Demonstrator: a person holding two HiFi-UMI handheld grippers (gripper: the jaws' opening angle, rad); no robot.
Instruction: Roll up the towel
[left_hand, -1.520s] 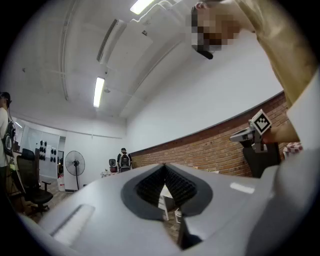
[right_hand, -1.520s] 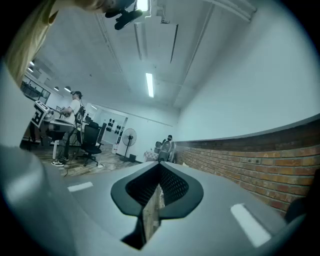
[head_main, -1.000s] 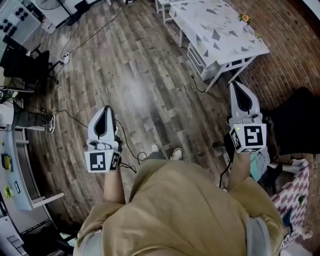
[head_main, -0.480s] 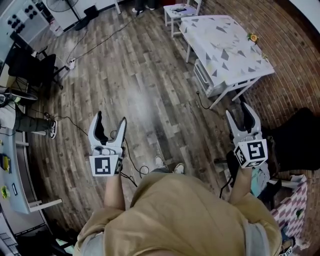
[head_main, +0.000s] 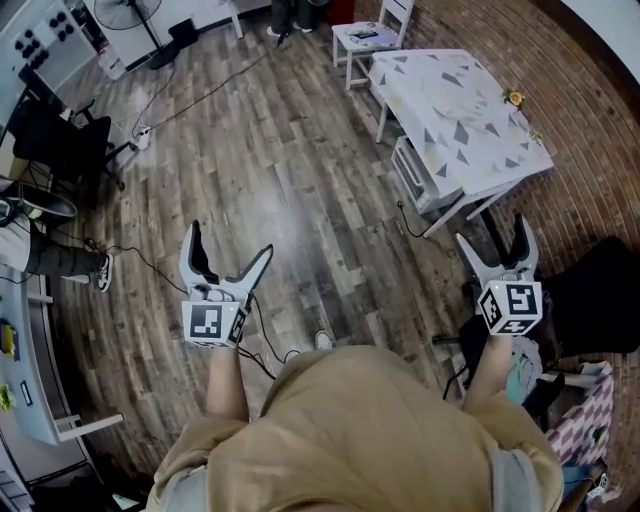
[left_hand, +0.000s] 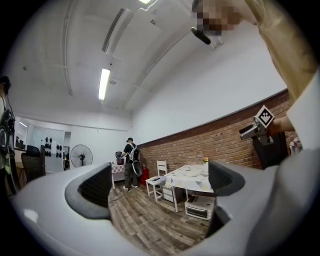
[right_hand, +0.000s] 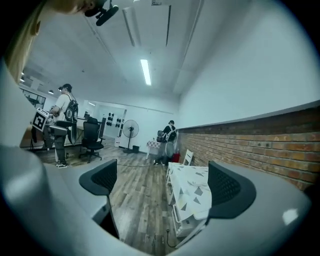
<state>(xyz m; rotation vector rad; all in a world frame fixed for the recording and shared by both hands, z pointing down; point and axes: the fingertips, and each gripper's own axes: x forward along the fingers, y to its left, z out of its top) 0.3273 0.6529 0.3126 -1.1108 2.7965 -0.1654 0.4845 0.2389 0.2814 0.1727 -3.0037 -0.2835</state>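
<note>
I cannot make out a towel in any view. Both grippers are held level over the wooden floor, in front of the person's body. My left gripper (head_main: 228, 245) (left_hand: 160, 185) is open wide; its jaws have just been opening and nothing is between them. My right gripper (head_main: 492, 235) (right_hand: 162, 182) is also open wide, its jaws just opened and empty. It points towards a table (head_main: 460, 110) (right_hand: 192, 187) covered by a white cloth with grey triangles, a short way ahead of it by the brick wall.
A white appliance (head_main: 415, 175) sits under the table and a white chair (head_main: 365, 35) stands beyond it. Cables trail over the floor (head_main: 180, 100). An office chair (head_main: 50, 130) is at the left, dark furniture (head_main: 600, 290) at the right. A person (left_hand: 131, 162) stands far off.
Both grippers went from shut to wide open. The hands and the person have moved forward across the floor towards the table.
</note>
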